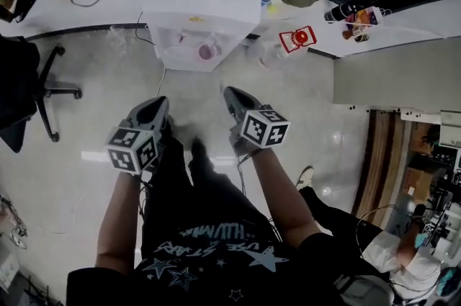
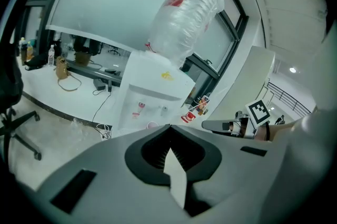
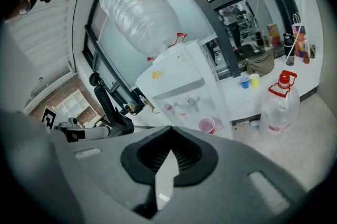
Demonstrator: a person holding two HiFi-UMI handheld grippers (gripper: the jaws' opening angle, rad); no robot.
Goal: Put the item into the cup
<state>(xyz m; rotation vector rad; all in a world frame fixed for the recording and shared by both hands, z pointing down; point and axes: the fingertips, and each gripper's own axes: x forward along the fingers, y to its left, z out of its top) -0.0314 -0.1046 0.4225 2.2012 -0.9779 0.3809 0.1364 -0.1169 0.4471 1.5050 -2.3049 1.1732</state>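
The left gripper [image 2: 168, 128] is clenched shut with nothing between its jaws, held at 9 o'clock in the head view. At its 3 o'clock, the right gripper [image 3: 169, 129] is likewise closed and empty. Both point toward a white water dispenser [image 1: 205, 9] at 12 o'clock. A pink cup [image 1: 207, 51] sits in its tap recess, well apart from both grippers.

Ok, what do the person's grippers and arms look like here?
Left gripper and right gripper are grey tapered shells, each carrying a cube with black-and-white square markers. Ribbed black pads line the jaws. The person wears a black short-sleeved shirt printed with stars.
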